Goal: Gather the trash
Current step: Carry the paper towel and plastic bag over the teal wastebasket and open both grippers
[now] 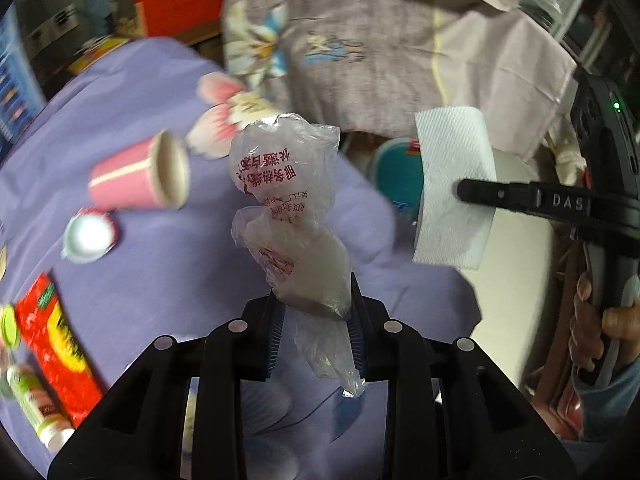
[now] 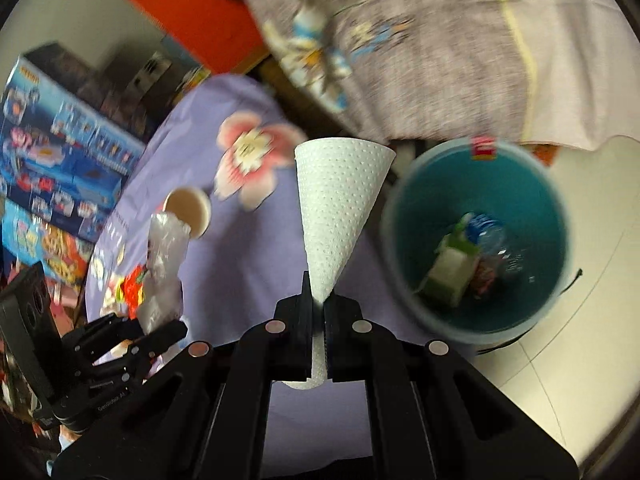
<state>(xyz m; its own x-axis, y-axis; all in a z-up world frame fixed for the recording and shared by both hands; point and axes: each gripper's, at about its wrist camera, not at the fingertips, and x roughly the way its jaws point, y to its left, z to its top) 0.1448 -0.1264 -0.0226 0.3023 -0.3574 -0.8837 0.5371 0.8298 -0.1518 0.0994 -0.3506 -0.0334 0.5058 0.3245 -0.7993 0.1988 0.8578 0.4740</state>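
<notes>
bench: purple floral cloth over it, litter spread on top
bin: teal, on the floor just beside the bench, carton and bottle inside
left hand-held gripper: clamped on crumpled clear plastic bag, lifted above the bench
right hand-held gripper: pinched tight on white paper towel, held up near the bin
pink paper cup: on its side on the bench
red carton: flat on the bench, beside small white bottle
</notes>
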